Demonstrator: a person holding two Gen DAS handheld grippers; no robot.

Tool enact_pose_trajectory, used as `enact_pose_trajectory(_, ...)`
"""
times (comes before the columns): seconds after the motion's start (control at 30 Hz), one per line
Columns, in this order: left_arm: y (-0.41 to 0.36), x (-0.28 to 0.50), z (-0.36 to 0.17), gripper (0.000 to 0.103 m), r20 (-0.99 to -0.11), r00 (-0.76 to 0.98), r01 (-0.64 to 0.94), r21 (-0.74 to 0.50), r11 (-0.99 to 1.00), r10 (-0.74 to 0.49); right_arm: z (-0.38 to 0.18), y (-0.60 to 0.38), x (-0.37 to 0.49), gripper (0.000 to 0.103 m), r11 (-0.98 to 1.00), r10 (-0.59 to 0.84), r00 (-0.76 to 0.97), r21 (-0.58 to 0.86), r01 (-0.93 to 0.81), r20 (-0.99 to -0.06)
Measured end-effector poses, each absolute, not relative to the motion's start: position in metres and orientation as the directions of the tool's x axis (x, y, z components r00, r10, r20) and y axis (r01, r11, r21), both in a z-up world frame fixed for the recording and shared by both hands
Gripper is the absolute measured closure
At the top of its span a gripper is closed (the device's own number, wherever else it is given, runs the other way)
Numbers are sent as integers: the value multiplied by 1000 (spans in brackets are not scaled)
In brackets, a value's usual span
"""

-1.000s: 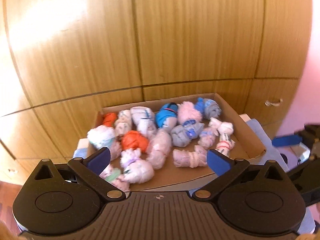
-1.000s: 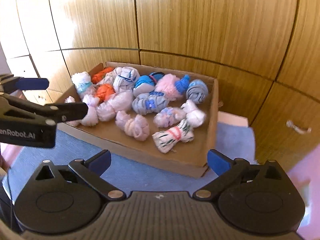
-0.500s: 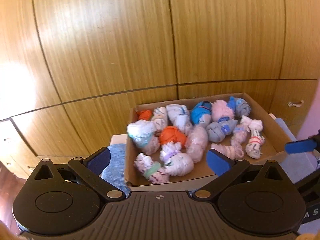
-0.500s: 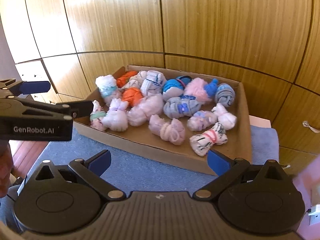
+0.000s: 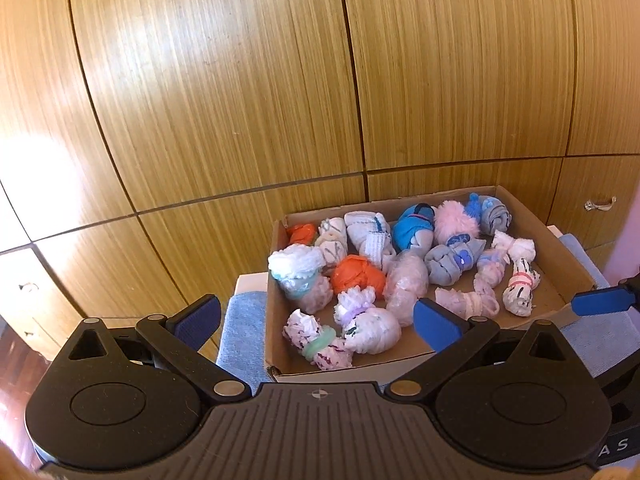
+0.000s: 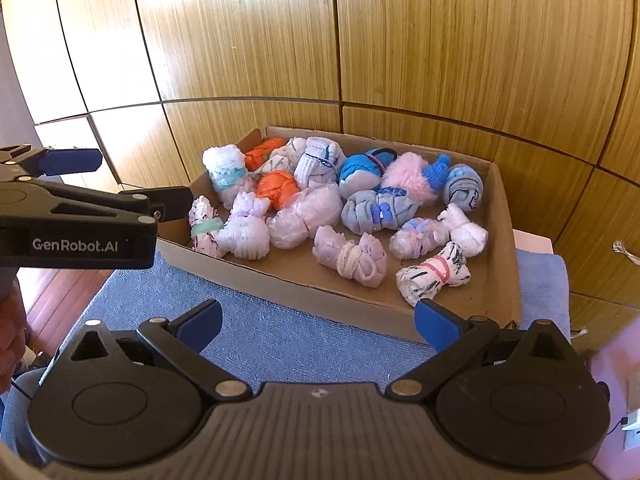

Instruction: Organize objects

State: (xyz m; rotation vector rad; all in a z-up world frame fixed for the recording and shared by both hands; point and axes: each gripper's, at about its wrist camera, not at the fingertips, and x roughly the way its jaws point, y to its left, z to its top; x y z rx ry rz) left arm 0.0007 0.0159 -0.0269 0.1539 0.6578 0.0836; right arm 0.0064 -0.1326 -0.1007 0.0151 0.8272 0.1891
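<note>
Ahead of both claws: one cardboard box (image 6: 502,240) on one blue cloth (image 6: 280,332).
Left gripper (image 5: 316,318): jaws wide, empty, level, short of the box's near-left corner.
Contents: about seventeen rolled sock bundles; two orange (image 6: 277,188), one fluffy pink (image 6: 408,176), one teal-banded (image 5: 316,340).
Right gripper (image 6: 318,320): jaws wide, empty, above the cloth before the box.

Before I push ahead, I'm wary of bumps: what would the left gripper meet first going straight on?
Probably the near wall of the brown cardboard box, directly ahead of the open left gripper; depth is unclear.
</note>
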Motion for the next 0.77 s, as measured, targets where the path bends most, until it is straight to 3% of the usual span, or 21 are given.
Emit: enact_pose_trajectory(0.77,7,-3,-25,0,-588,808,53,139,989,39,-103,-132,6,1,979,194,662,100,-178,-724)
